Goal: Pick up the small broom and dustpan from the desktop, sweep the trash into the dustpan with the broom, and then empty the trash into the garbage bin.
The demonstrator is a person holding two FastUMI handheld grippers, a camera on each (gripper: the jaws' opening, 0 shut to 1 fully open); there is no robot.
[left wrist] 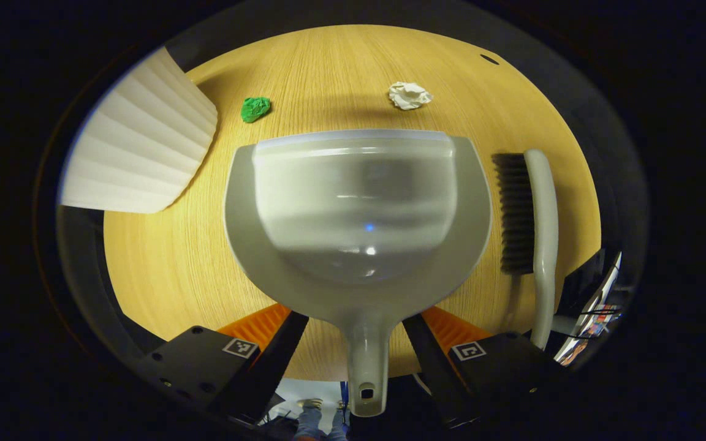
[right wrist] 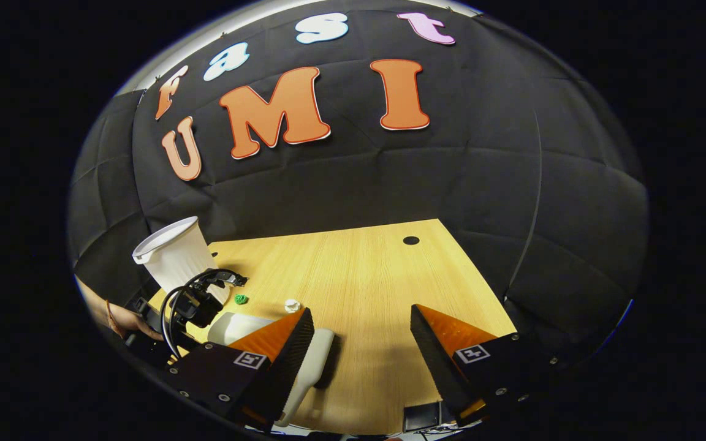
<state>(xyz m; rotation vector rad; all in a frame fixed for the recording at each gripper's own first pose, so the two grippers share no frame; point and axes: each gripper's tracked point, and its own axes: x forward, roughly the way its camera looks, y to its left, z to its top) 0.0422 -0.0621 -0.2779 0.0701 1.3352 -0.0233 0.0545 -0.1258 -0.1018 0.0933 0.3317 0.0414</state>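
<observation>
A grey dustpan (left wrist: 359, 202) lies on the wooden table (left wrist: 163, 263), its handle (left wrist: 368, 361) pointing back between the fingers of my left gripper (left wrist: 356, 318). That gripper is open, and both fingers stand clear of the handle. To the right of the pan lies the small broom (left wrist: 540, 233), bristles facing the pan. A green paper ball (left wrist: 255, 109) and a white paper ball (left wrist: 409, 95) lie beyond the pan's lip. My right gripper (right wrist: 362, 318) hovers open over the table, with the broom (right wrist: 316, 361) beside its left finger and the dustpan (right wrist: 233, 327) further left.
A white ribbed garbage bin (left wrist: 144, 141) stands on the table left of the pan, and the same bin (right wrist: 172, 254) is at the far left corner in the right gripper view. A hand (right wrist: 117, 318) holds the other gripper there. A cable hole (right wrist: 411, 240) sits near the back edge.
</observation>
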